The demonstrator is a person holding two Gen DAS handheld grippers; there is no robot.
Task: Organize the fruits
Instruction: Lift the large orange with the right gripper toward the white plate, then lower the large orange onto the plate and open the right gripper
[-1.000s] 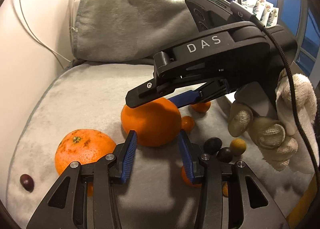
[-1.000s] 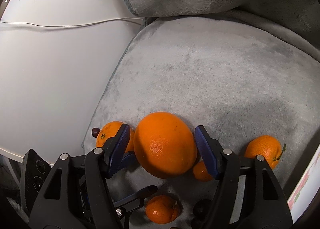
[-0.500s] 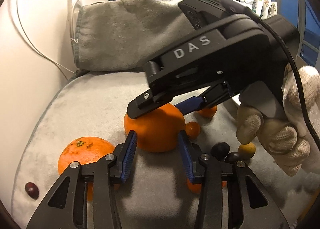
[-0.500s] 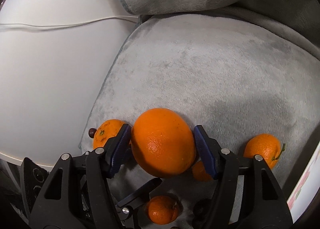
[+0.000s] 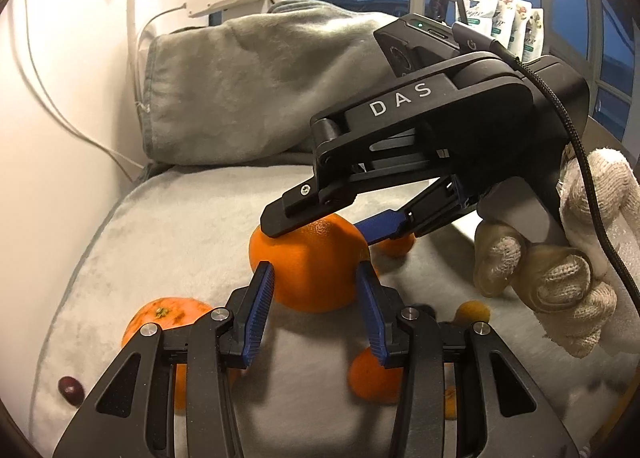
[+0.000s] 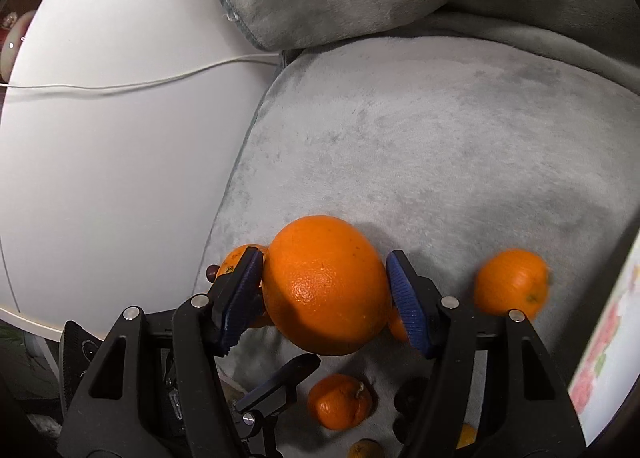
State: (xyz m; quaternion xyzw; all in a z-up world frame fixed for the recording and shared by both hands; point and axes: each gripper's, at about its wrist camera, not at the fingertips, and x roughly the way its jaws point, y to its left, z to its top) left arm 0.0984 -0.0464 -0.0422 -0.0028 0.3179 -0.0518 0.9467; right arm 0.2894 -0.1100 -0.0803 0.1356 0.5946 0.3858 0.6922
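A big orange point(image 6: 324, 290) sits between the blue pads of my right gripper point(image 6: 324, 262), which is shut on its two sides just above the grey cushion point(image 6: 440, 146). In the left wrist view the same orange point(image 5: 308, 274) lies just beyond my left gripper point(image 5: 314, 278), with the right gripper point(image 5: 320, 228) clamped over its top. The left gripper is open and narrow, with nothing between its fingers. A gloved hand point(image 5: 560, 282) holds the right gripper.
Loose on the cushion are a large mandarin point(image 5: 160, 318), a small mandarin point(image 5: 372, 378), a kumquat point(image 5: 472, 312) and a dark grape point(image 5: 71, 390). Another mandarin point(image 6: 512, 282) lies right of the orange. A grey pillow point(image 5: 248, 90) backs the cushion, with a white wall point(image 6: 100, 178) on the left.
The right jaws have drawn in onto the big orange, and gripper and orange have shifted a little. The left gripper has drawn back and tilted up, so the dark grapes at right dropped from view.
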